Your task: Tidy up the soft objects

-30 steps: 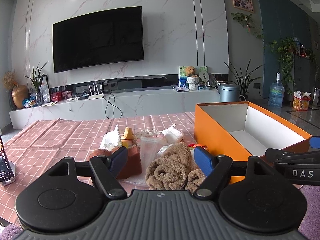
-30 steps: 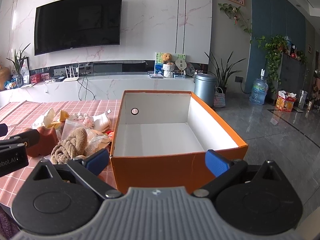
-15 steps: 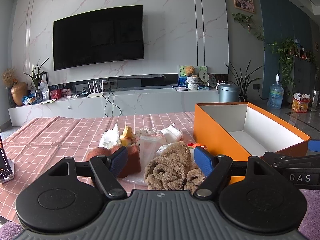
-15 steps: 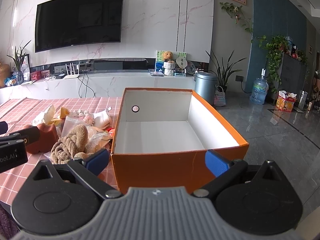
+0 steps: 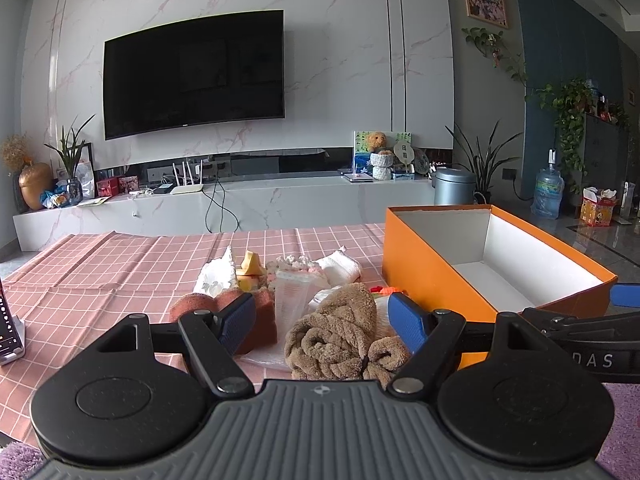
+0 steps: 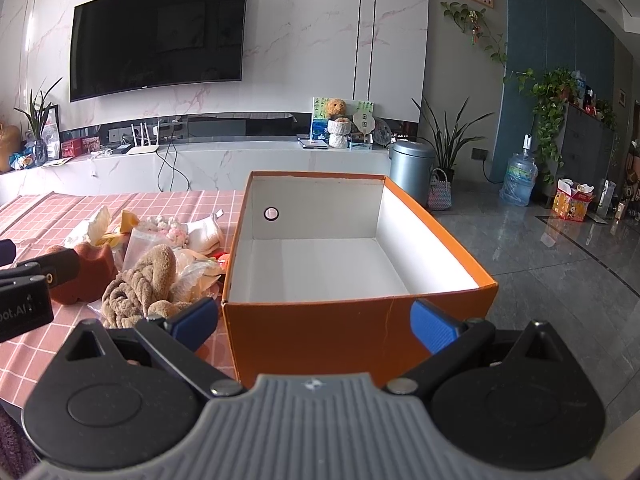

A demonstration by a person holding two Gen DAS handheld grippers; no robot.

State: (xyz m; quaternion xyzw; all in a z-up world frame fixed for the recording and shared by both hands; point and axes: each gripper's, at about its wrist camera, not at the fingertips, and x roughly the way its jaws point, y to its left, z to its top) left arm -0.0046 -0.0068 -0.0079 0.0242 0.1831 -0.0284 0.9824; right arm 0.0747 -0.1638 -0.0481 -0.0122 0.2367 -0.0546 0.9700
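Note:
A heap of soft things lies on the pink checked tablecloth [image 5: 120, 268]: a knotted brown towel [image 5: 340, 332], a rust-red sponge [image 5: 260, 316], a clear plastic bag [image 5: 294, 296], a white cloth [image 5: 340, 266] and a yellow piece [image 5: 250, 264]. My left gripper [image 5: 322, 322] is open, its blue pads standing either side of the brown towel [image 6: 140, 284] without pressing it. An empty orange box [image 6: 348, 320] with a white inside stands to the right of the heap. My right gripper [image 6: 314, 322] is open in front of the box's near wall, holding nothing.
A phone on a stand [image 5: 8, 336] sits at the table's left edge. Beyond the table are a white TV bench [image 5: 240, 204], a wall TV [image 5: 192, 76], a grey bin [image 6: 412, 168], plants and a water jug [image 6: 518, 178] on the tiled floor.

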